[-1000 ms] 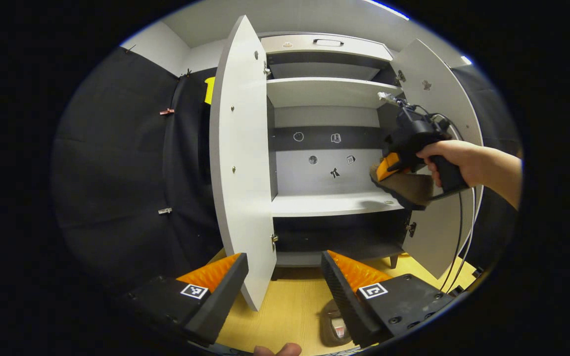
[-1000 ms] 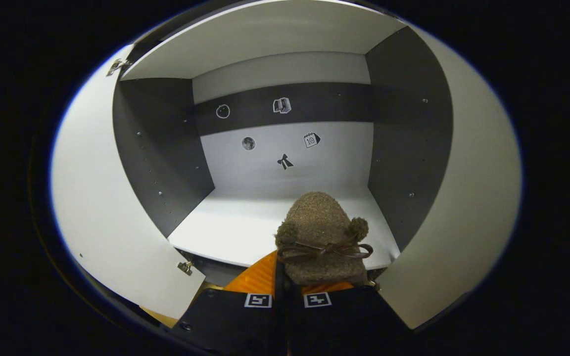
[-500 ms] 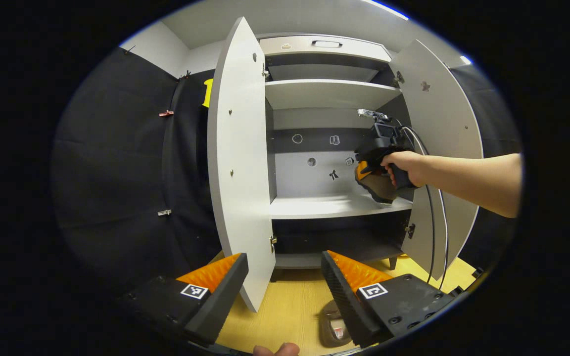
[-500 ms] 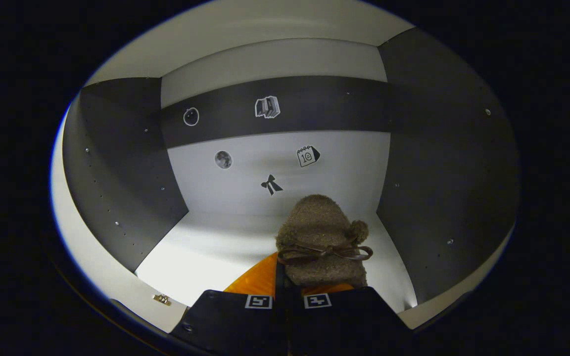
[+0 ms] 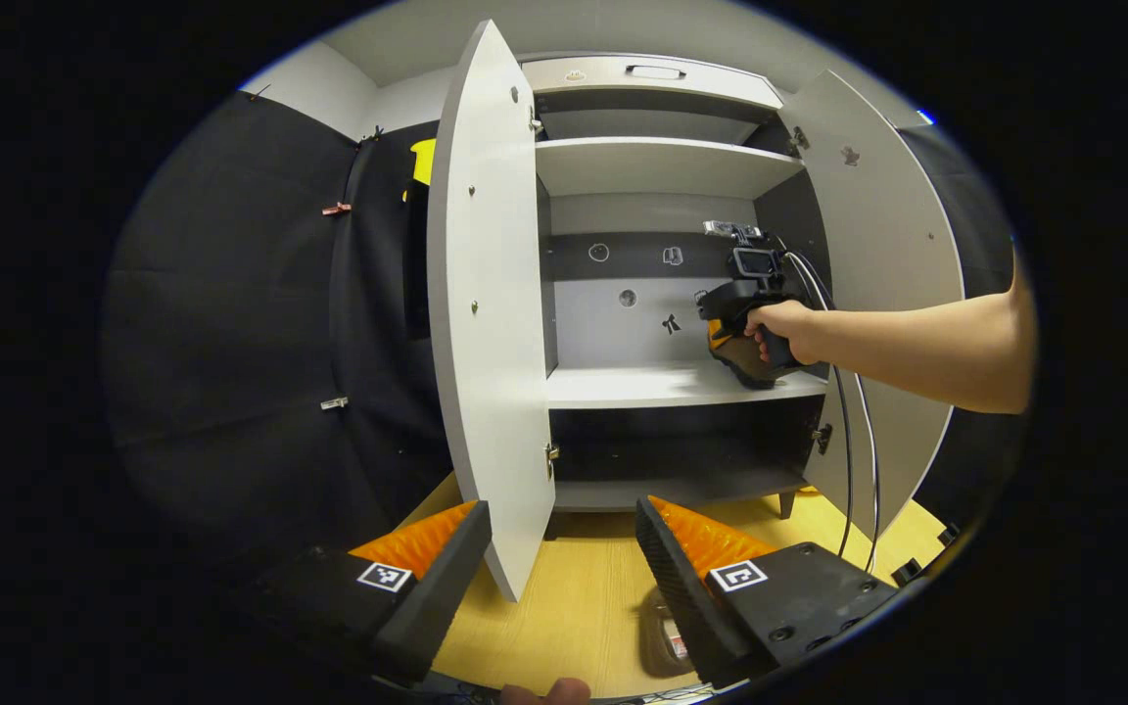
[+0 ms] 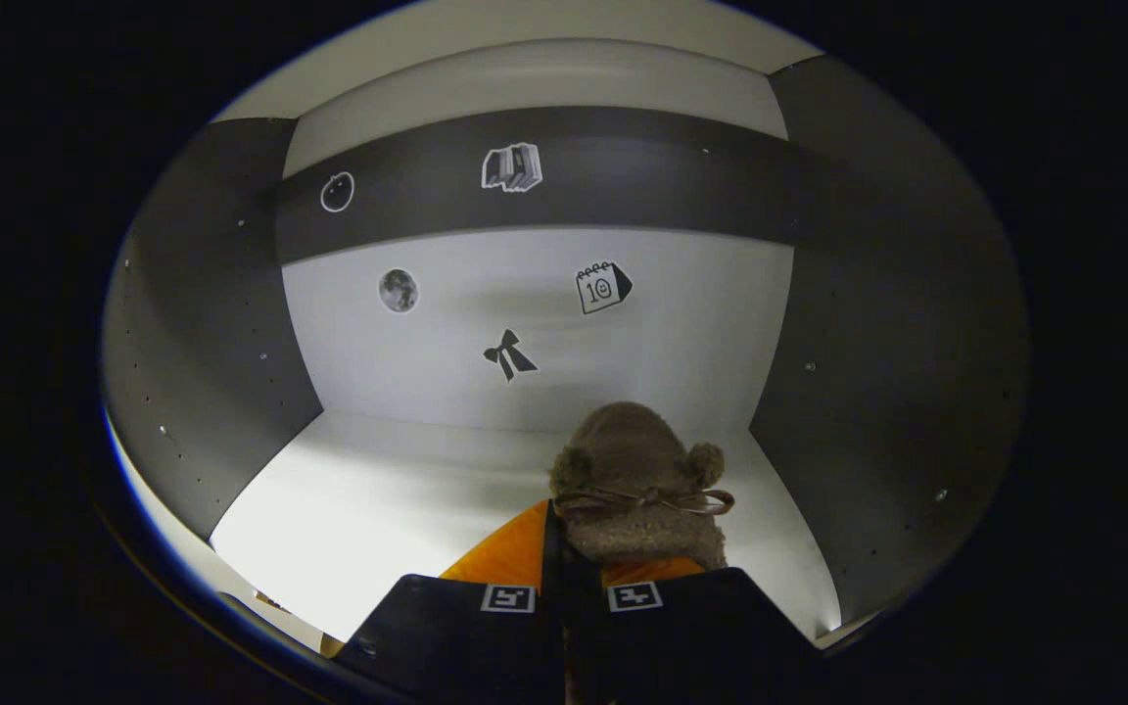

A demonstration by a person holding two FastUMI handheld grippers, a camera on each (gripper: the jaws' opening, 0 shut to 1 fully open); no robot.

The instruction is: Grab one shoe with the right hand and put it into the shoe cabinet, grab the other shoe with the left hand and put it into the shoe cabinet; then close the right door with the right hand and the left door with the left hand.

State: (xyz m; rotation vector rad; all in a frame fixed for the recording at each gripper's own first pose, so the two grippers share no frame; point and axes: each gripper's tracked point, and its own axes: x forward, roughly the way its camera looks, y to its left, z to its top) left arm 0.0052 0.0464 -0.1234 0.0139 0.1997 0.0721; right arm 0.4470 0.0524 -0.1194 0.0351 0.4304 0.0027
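Black cloth [image 5: 231, 323] hangs on the booth wall to the left of a big grey shoe cabinet [image 5: 662, 284]; the floor [image 5: 584, 607] under it is yellow wood; both cabinet doors stand open, the left door [image 5: 486, 323] swung out toward the camera and the right door [image 5: 892, 284] pushed back; inside are white shelves, and the middle shelf [image 5: 652, 385] is bright.

A person's bare arm [image 5: 916, 338] reaches in from the right, and the hand [image 5: 787, 328] holds the right gripper [image 6: 574, 563] inside the middle part of the cabinet, at its right side; its two fingers are pressed close together on the back end of a fuzzy brown slipper [image 6: 637, 485]; the slipper has a thin bow and two little pom-poms, and its toe points at the back wall; it is low over the middle shelf [image 6: 407, 509], but I cannot tell if it touches; small stickers sit on the back wall, such as a bow sticker [image 6: 509, 354] and a moon sticker [image 6: 398, 290].

The left gripper [image 5: 564, 558] hangs low in front of the cabinet with its fingers wide apart and nothing between them; the other slipper [image 5: 667, 641] lies on the floor just behind one finger, partly hidden.
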